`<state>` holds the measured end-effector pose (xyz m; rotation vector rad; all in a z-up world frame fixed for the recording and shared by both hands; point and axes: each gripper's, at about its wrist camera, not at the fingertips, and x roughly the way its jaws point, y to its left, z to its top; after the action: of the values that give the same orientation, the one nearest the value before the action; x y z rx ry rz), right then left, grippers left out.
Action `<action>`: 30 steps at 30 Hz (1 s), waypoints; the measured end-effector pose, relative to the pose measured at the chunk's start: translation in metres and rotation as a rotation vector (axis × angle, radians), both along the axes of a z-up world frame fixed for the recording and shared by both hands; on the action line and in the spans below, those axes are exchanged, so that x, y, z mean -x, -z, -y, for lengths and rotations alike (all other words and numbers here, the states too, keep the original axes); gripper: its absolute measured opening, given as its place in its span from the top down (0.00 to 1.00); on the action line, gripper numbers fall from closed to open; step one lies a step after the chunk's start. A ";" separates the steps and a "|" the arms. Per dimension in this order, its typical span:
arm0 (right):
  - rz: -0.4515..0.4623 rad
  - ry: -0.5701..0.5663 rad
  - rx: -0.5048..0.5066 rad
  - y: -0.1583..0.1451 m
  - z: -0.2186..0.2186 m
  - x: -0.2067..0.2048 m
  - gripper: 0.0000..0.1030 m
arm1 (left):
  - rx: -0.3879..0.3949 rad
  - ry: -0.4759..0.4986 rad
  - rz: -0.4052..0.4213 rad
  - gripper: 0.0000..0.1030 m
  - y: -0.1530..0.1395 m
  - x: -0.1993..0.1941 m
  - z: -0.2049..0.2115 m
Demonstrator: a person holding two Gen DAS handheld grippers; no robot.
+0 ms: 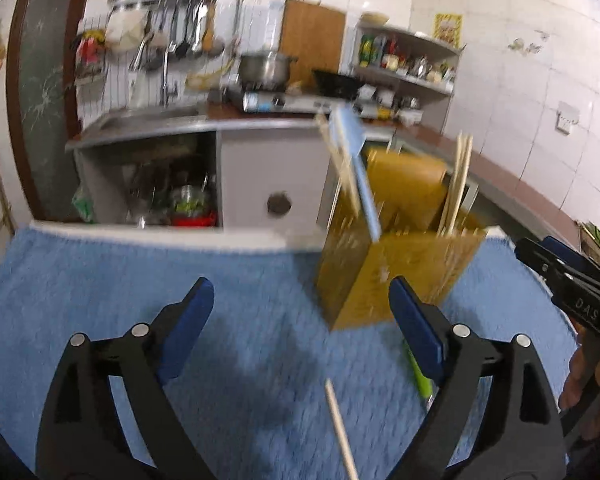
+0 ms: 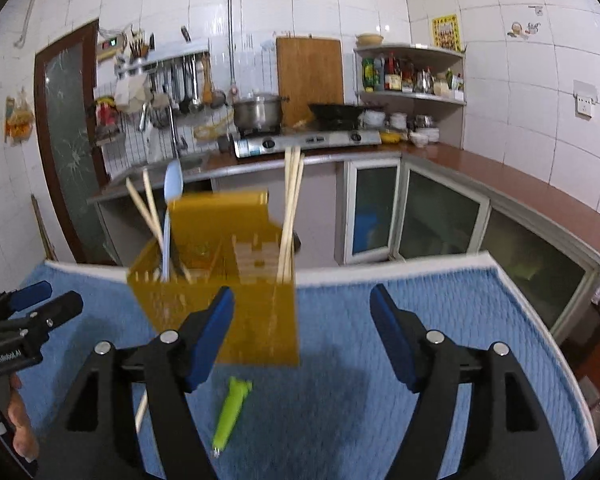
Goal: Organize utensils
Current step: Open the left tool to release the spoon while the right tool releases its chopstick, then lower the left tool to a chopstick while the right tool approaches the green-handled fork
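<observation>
Both the left gripper (image 1: 301, 312) and right gripper (image 2: 302, 320) have jaws spread wide, holding nothing. Beneath the right gripper a green utensil (image 2: 231, 412) lies on the blue towel (image 2: 440, 300), long axis running 1 to 7 o'clock. A loose chopstick (image 1: 341, 428) lies nearby. The yellow holder (image 2: 220, 308) stands at 12 o'clock near the desk's far edge, with open towel at 3 o'clock.

"DAS" marks the right tongs (image 1: 556, 264); "GenRobot.AI" the left tongs (image 2: 48, 298).
</observation>
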<state>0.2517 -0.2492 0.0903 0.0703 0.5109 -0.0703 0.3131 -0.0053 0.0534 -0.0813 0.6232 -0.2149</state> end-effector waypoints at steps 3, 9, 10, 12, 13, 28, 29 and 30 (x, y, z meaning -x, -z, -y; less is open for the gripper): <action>-0.023 0.018 0.006 0.015 -0.002 0.005 0.33 | 0.001 -0.016 -0.060 0.15 0.019 0.003 -0.006; -0.065 0.045 0.000 0.040 -0.009 0.010 0.33 | -0.005 -0.035 -0.124 0.12 0.046 0.009 -0.006; -0.074 0.044 0.008 0.044 -0.011 0.010 0.33 | -0.009 -0.033 -0.137 0.12 0.051 0.010 -0.004; -0.089 0.039 0.036 0.052 -0.017 0.010 0.33 | -0.027 -0.037 -0.150 0.12 0.057 0.011 -0.001; -0.094 0.037 0.050 0.056 -0.020 0.010 0.33 | -0.040 -0.037 -0.158 0.12 0.061 0.011 0.000; -0.224 0.031 -0.003 0.086 -0.028 -0.007 0.33 | -0.068 0.039 -0.264 0.27 0.080 0.008 0.026; -0.226 0.030 -0.009 0.087 -0.028 -0.007 0.33 | -0.079 0.047 -0.267 0.30 0.081 0.009 0.029; -0.234 0.027 -0.017 0.088 -0.028 -0.008 0.33 | -0.089 0.056 -0.272 0.33 0.082 0.009 0.033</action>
<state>0.2594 -0.2217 0.0021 0.0864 0.7442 -0.1012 0.3039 -0.0383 -0.0290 -0.0066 0.9054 -0.2314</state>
